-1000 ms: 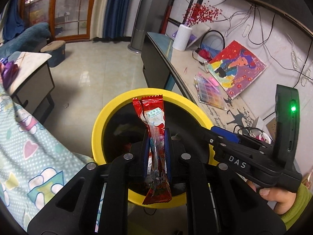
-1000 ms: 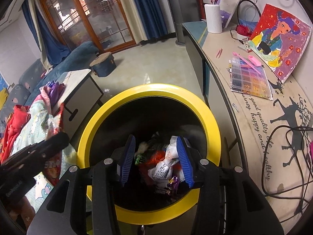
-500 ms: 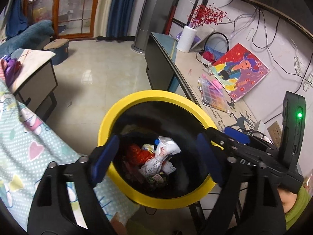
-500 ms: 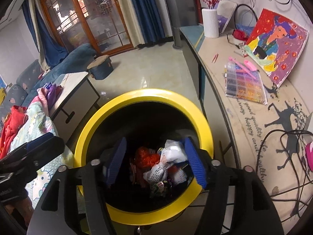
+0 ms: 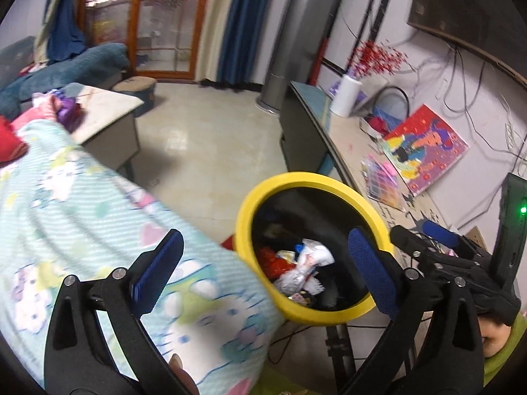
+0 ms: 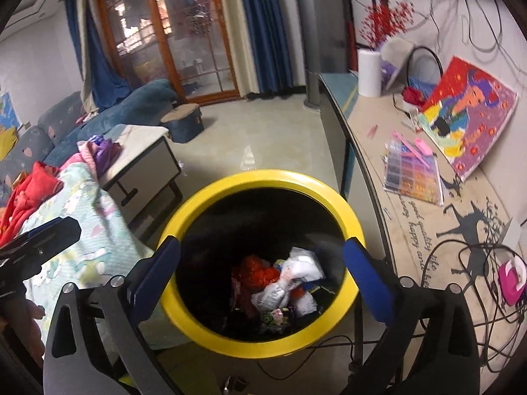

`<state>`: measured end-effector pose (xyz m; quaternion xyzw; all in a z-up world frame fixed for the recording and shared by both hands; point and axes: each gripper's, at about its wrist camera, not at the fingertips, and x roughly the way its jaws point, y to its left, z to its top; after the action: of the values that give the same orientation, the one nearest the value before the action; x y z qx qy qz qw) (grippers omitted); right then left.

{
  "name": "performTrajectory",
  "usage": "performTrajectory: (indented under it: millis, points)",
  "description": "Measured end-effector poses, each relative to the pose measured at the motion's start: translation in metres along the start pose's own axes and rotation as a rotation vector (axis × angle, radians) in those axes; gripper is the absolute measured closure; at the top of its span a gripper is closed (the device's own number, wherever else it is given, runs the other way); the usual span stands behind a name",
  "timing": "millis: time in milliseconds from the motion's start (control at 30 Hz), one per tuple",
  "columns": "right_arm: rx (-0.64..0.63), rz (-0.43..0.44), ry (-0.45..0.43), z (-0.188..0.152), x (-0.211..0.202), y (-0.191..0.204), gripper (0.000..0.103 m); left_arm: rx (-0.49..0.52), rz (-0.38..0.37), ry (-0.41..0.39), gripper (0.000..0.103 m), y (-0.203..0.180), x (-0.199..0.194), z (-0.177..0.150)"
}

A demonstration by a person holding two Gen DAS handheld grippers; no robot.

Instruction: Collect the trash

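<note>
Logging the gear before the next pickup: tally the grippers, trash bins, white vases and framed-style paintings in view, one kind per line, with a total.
Black two-finger grippers with blue pads: 2, the left gripper and the right gripper, both open.
Yellow-rimmed black round trash bin: 1
White cylindrical vase: 1
Colourful portrait painting: 1
Total: 5

Two wrist views from close above, angled down and forward, sharing the yellow-rimmed bin [image 5: 309,316] [image 6: 263,177] and desk [image 5: 349,138] [image 6: 372,151].
</note>
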<state>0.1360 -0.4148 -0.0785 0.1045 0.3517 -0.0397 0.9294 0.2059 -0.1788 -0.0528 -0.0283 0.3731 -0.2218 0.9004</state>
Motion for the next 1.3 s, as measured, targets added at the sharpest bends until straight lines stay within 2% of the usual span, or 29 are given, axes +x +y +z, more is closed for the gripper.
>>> performTrajectory:
  millis: [167,400,667,900,1033,1300]
  points:
    - [-0.065,0.025,-0.02,-0.001,-0.019,0.032,0.006,-0.027,0.07,-0.039,0.011,0.024,-0.034,-0.011]
    - [-0.144,0.075,-0.062,-0.014,-0.048,0.083,0.006,-0.067,0.131,-0.095,0.011,0.05,-0.08,-0.032]
    - [-0.249,0.127,-0.208,-0.044,-0.088,0.13,0.006,-0.065,0.225,-0.203,0.011,0.067,-0.133,-0.057]
    - [-0.252,0.134,-0.342,-0.061,-0.115,0.142,0.006,-0.015,0.292,-0.298,0.011,0.062,-0.163,-0.081]
    - [-0.254,0.115,-0.364,-0.072,-0.122,0.146,0.006,-0.005,0.305,-0.342,0.011,0.058,-0.174,-0.091]
    - [-0.233,0.142,-0.476,-0.086,-0.146,0.146,0.006,-0.012,0.301,-0.369,0.011,0.061,-0.185,-0.105]
